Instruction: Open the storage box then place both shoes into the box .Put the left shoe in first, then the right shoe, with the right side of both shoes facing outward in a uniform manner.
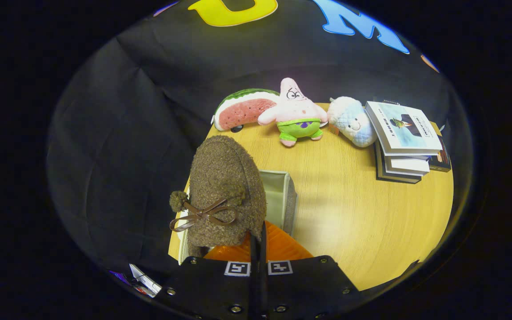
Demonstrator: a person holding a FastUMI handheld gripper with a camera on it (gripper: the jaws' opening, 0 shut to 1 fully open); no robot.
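Fisheye on the gripper, looking forward along its fingers point(258, 242)
Raised above the wooden table point(362, 213), angled down, close over the brown shoe point(225, 191) and storage box point(282, 195); plush toys point(296, 113) and books point(402, 142) farther off

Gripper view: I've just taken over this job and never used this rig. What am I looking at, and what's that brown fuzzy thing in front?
This picture comes from a camera riding on a hand-held tool; a person carries it, there is no robot arm. The black plates with square markers at the bottom belong to the tool. Its two orange fingers point forward and look pressed together on the rear edge of the brown fuzzy thing, a shoe with a bow and pom-poms. The shoe seems lifted, toe pointing away, above a pale open box standing on the wooden table. Beyond it, along the far edge, sit a watermelon-slice plush toy, a pink starfish plush toy, a white plush toy and a stack of books. I cannot tell whether another shoe is already inside the box.
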